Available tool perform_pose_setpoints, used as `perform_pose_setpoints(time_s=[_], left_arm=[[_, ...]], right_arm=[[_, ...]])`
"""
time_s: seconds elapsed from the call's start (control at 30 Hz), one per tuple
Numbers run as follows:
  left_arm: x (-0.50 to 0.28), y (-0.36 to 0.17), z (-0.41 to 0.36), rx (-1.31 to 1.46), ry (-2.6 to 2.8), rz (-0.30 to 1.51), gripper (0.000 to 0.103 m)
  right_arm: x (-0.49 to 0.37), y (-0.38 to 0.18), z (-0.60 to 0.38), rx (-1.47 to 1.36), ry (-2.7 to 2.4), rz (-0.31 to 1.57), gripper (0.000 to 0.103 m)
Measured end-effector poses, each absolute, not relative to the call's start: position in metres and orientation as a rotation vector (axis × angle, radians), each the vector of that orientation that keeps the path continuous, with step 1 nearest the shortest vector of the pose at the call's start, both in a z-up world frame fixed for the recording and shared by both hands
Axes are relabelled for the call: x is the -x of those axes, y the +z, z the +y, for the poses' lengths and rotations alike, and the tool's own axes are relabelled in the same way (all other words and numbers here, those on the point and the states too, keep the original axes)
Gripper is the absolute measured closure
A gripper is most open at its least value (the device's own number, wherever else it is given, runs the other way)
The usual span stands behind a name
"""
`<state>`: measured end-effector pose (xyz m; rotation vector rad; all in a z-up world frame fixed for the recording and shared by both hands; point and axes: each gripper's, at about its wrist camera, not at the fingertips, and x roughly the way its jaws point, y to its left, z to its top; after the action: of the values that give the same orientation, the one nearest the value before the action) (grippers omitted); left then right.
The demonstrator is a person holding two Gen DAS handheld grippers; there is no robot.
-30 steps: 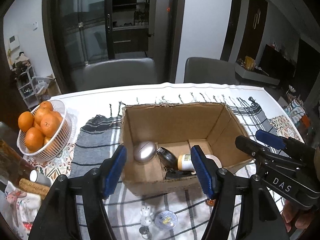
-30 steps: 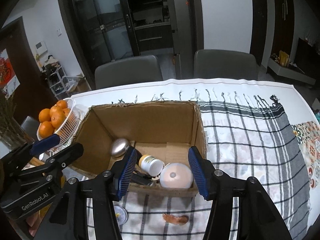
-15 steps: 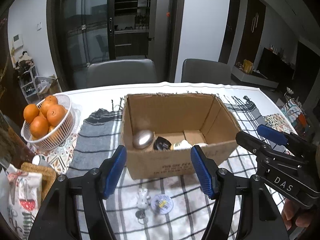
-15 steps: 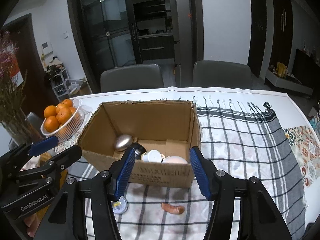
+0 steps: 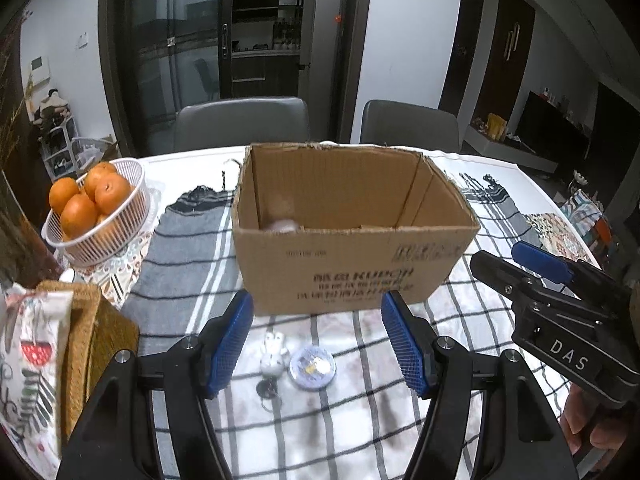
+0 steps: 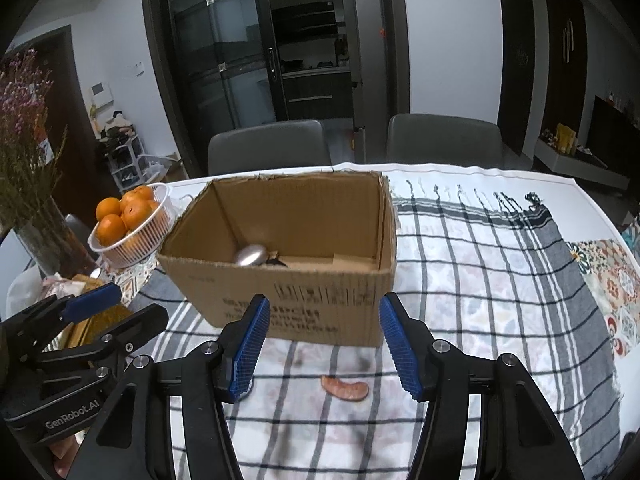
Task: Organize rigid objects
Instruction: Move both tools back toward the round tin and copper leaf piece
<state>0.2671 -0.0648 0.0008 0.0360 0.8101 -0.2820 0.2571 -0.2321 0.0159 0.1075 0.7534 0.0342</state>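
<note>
An open cardboard box [image 5: 352,268] [image 6: 304,304] stands on the checked cloth. A silver egg-shaped object [image 6: 250,255] lies inside it, with a dark item beside it. My left gripper [image 5: 318,342] is open and empty, just in front of the box. A small white figurine keyring [image 5: 273,356] and a round clear disc [image 5: 313,367] lie on the cloth between its fingers. My right gripper [image 6: 320,346] is open and empty, in front of the box. A small orange-brown curved piece [image 6: 345,389] lies on the cloth between its fingers.
A white basket of oranges [image 5: 96,216] [image 6: 130,226] stands left of the box. A woven basket with printed cloth [image 5: 60,344] sits at the near left. A vase of dried flowers [image 6: 36,200] stands far left. Two grey chairs [image 6: 356,144] stand behind the table.
Both grippers have pulled back and lowered from above the box to in front of it. The box contents are now mostly hidden behind its front wall. Both stayed open.
</note>
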Motion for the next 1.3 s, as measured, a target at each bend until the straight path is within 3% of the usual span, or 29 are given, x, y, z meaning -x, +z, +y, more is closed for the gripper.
perform_pose_setpoints(time_s=[0.27, 0.37, 0.63, 1.3], left_arm=[[-0.246, -0.014, -0.066, -0.026, -0.279, 0.788, 0.037], [-0.241, -0.022, -0.066, -0.031, -0.267, 0.788, 0.037], [-0.235, -0.052, -0.067, -0.020, -0.264, 0.846, 0.031], [-0.257, -0.122, -0.077, -0.045, -0.269, 1.019, 0.031]], right_arm=[[-0.240, 0.002, -0.233, -0.089, 0.046, 0.743, 0.044], [-0.235, -0.006, -0.233, -0.093, 0.053, 0.746, 0.036], [-0.228, -0.034, -0.233, -0.104, 0.062, 0.785, 0.034], [-0.239, -0.100, -0.238, -0.057, 0.028, 0.926, 0.034]])
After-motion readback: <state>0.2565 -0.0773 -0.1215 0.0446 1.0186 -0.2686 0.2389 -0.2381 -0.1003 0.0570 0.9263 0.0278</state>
